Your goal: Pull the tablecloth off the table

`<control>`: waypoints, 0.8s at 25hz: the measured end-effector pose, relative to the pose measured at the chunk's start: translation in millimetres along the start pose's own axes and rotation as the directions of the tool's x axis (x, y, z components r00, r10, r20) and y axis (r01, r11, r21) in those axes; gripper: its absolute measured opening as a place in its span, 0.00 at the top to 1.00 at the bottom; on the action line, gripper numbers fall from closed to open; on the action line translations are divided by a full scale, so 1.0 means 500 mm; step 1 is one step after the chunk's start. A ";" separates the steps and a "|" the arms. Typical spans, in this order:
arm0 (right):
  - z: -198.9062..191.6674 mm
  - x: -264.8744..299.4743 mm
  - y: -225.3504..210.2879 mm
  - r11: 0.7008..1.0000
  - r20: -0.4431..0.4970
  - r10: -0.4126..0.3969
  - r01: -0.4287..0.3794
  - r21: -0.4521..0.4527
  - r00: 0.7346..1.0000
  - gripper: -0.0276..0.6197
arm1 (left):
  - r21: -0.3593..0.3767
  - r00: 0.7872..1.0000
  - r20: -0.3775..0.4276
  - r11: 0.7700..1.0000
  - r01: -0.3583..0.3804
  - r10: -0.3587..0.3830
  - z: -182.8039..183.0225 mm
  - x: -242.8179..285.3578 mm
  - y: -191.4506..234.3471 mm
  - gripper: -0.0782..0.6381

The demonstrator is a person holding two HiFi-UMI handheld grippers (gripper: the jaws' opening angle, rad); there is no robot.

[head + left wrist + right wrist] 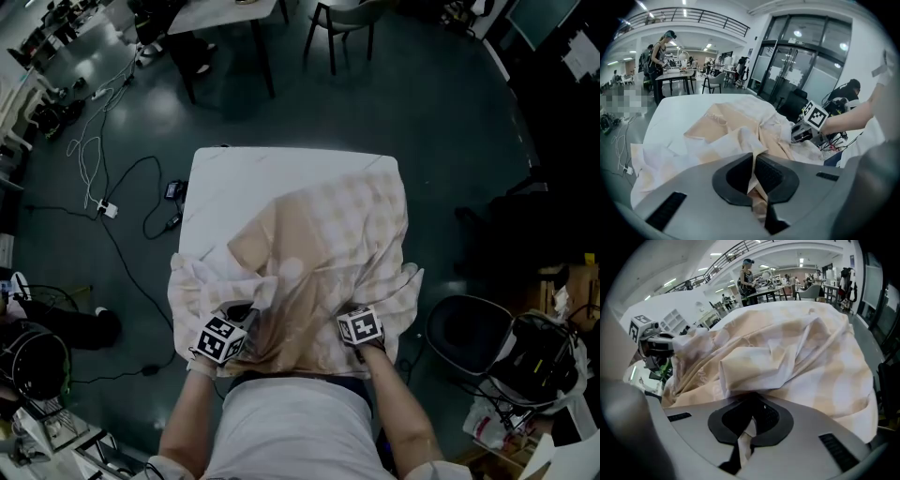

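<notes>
A beige and white checked tablecloth (319,262) lies bunched over the near half of a white square table (234,183). Its far half is bare. My left gripper (239,323) is shut on a fold of the cloth at the near left, and that fold runs between the jaws in the left gripper view, where the tablecloth (736,133) lies crumpled ahead. My right gripper (361,337) is shut on the cloth's near right edge. In the right gripper view the tablecloth (787,352) rises in big folds, and a strip of it is pinched between the jaws.
Cables (94,178) and a power strip lie on the dark floor left of the table. A black chair (473,337) stands at the near right. Another table (230,19) and chairs stand beyond. People stand at a far table (672,77) in the left gripper view.
</notes>
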State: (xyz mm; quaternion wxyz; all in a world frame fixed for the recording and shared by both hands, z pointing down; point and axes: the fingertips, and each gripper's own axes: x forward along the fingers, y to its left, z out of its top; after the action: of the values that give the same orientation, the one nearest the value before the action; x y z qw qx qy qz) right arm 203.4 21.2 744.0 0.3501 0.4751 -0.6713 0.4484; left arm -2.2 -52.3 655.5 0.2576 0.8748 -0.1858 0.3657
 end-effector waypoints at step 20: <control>-0.079 0.027 0.205 0.969 -0.107 0.198 -0.211 -0.129 0.974 0.92 | -0.120 0.985 -0.171 0.992 -0.048 0.027 -0.145 0.107 0.043 0.87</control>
State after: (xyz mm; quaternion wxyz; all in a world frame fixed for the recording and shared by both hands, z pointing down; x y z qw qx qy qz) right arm 103.7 68.7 742.3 0.3652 0.3560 -0.7294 0.4558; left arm -17.1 -34.4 745.1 0.3189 0.8195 -0.2022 0.4311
